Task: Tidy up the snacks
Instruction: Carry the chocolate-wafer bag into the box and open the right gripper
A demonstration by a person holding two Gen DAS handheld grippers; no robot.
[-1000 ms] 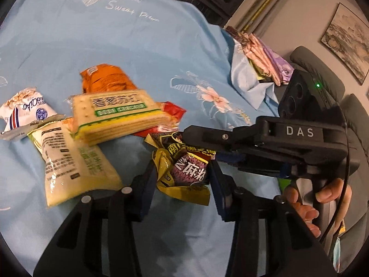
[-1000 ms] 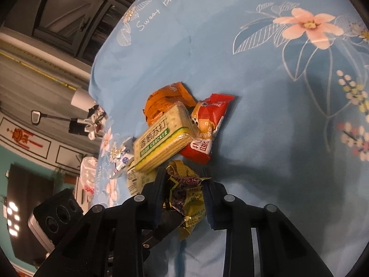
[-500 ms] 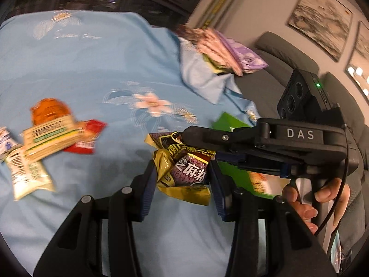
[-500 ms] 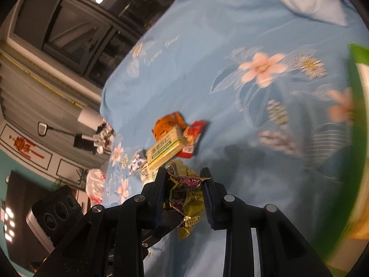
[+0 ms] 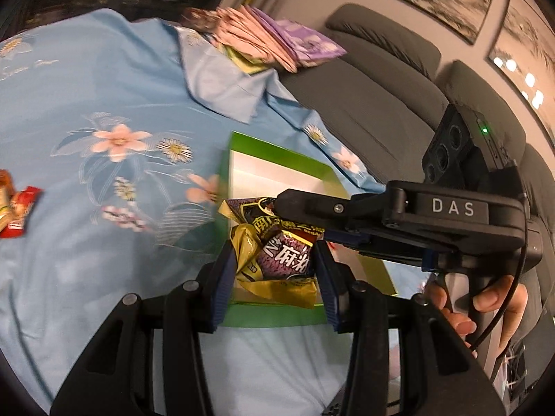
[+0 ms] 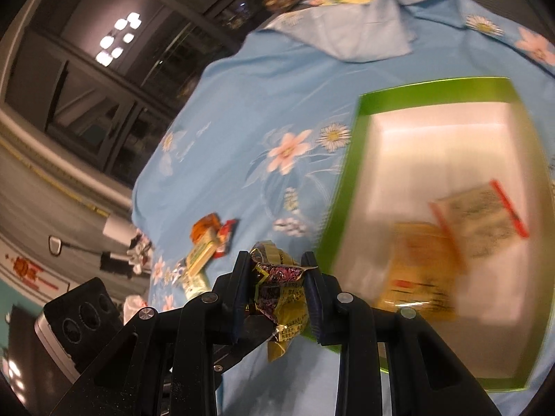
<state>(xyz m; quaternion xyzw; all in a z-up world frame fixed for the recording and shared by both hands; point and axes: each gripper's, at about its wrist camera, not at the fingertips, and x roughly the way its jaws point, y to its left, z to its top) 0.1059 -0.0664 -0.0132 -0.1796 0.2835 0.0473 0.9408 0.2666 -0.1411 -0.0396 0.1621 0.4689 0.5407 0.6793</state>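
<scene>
Both hand-held grippers pinched the same crumpled gold-and-purple snack packet (image 5: pixel 277 260): the left hand-held gripper (image 5: pixel 274 270) had its blue-padded fingers closed on the packet's sides, and the right hand-held gripper (image 5: pixel 305 208), its body marked "DAS", gripped it from the right. Chinese characters covered the wrapper, too creased to read in full. From the right wrist view the right hand-held gripper (image 6: pixel 277 294) was likewise closed on the packet (image 6: pixel 277 287).

The packet hung over the near left edge of a green box (image 5: pixel 277 152) with a white interior, which lay on a table draped in a light blue floral cloth (image 5: pixel 104 86) printed with script, too blurred to read. Inside the box (image 6: pixel 350 180) lay 2 flat packets: a yellow one (image 6: pixel 416 270) and a pale one with a red edge (image 6: pixel 482 215), their print smeared by motion.

Far left on the cloth sat a small pile of snacks: a cracker pack (image 6: pixel 201 256), an orange packet (image 6: pixel 204 225) and a red one (image 5: pixel 20 211). Folded fabrics (image 5: pixel 274 41) rested at the far side, beside a grey sofa (image 5: pixel 381 97).
</scene>
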